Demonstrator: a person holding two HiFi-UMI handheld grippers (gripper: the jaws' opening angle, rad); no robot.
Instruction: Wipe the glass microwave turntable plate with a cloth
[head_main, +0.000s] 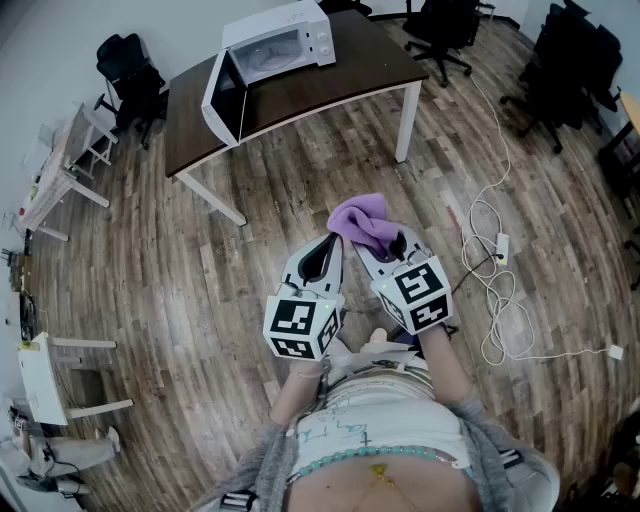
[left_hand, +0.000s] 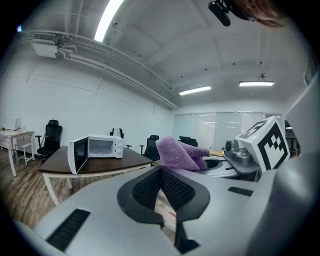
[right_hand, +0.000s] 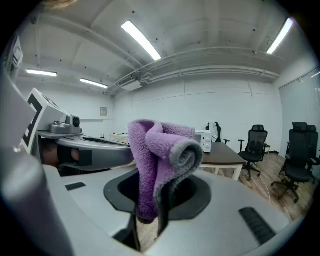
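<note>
Far desk is holding the open microwave. Right gripper is pinching cloth, and left gripper is sitting closed, empty. Loosely bunched cloth may slip free.

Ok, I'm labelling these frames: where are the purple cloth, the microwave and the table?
purple cloth (right_hand: 146, 167), right gripper view, middle of the folded pile.
microwave (head_main: 298, 28), head view, white top casing.
table (head_main: 340, 75), head view, bare brown top.

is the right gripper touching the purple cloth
Touching: in the right gripper view the right gripper has its jaws clamped on the purple cloth.
</note>
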